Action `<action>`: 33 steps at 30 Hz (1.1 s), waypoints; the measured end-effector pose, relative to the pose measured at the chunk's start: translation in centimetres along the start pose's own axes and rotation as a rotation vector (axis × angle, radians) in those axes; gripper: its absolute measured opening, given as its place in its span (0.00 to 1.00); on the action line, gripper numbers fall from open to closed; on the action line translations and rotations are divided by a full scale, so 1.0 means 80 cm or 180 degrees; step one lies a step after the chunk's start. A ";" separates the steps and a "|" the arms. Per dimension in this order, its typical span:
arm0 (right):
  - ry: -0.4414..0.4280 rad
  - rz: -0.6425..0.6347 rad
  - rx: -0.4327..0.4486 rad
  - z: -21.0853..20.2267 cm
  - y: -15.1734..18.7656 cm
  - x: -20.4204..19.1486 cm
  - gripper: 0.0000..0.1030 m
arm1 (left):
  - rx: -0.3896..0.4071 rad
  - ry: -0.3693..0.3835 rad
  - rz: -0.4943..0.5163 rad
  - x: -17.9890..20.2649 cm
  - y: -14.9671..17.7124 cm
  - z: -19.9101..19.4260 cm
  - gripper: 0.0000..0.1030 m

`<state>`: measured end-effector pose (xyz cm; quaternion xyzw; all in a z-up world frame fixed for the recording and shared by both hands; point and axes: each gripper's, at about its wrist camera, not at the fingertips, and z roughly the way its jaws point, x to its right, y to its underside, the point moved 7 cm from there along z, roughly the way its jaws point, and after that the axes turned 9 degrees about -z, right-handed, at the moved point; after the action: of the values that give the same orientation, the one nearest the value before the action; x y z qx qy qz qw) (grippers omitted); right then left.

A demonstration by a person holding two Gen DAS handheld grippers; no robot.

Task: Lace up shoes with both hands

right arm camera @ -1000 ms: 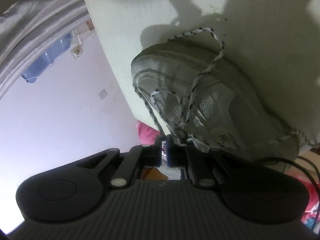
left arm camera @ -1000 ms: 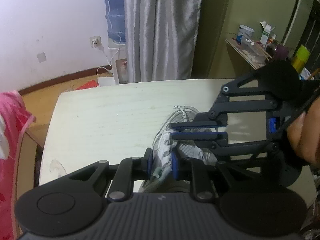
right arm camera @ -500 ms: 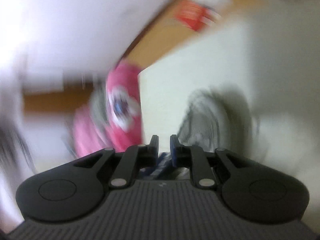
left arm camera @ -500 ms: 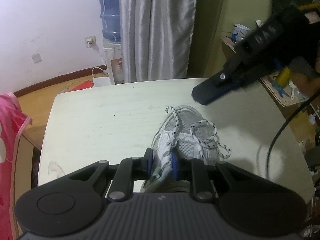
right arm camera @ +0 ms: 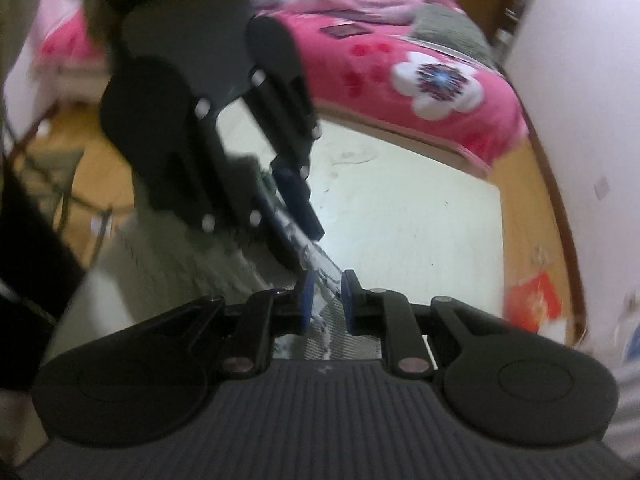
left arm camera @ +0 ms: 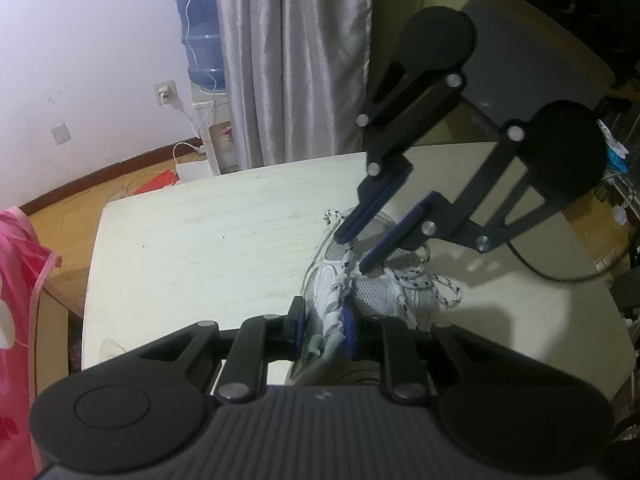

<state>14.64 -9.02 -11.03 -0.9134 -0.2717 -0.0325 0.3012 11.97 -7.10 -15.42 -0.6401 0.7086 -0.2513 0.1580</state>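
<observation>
Grey-white mesh shoe (left arm camera: 372,280) lies on the pale table (left arm camera: 208,240), toward its near right part, toe pointing to the far side. Speckled white lace (left arm camera: 434,282) lies loose over the upper and trails onto the table at the shoe's right.

Left tongs (left arm camera: 324,322): narrow gap, blue pads clamped on a strip of the shoe's white, grey-edged fabric at its near end; the strip fills the gap between the pads. Tongs are angled steeply down over the shoe.

Right tongs (left arm camera: 354,252): seen from the left wrist view, they come in from the upper right, tips down over the middle of the upper. Fingers stand apart with a visible gap. In the right wrist view, heavily blurred, a pale speckled strand runs up through the gap toward the left tongs; cannot tell whether the blue pads (right arm camera: 306,306) press on it. Right tongs (right arm camera: 325,304) read as released, not clenched.

Surroundings: grey curtain (left arm camera: 296,60) beyond the far table edge; blue water bottle (left arm camera: 202,36) on a dispenser to its left; pink bedding (right arm camera: 400,60) with a flower print beside the table.
</observation>
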 end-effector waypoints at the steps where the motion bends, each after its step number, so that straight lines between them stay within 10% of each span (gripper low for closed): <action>1: -0.0031 -0.0057 -0.0006 0.001 -0.001 0.002 0.14 | -0.0001 -0.0002 0.0001 0.001 0.001 -0.001 0.19; 15: -0.0452 -0.0400 -0.0018 0.005 0.002 0.015 0.03 | 0.0012 -0.0036 -0.0112 0.005 -0.001 0.002 0.19; 33: -0.0900 0.2087 0.0488 -0.009 0.046 0.059 0.02 | -0.0063 0.0546 -0.1350 -0.050 0.007 0.000 0.21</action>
<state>20.61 -9.62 -11.37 -0.9223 -0.0051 0.2129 0.3226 12.04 -3.11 -16.17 -0.7525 0.5715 -0.3254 0.0345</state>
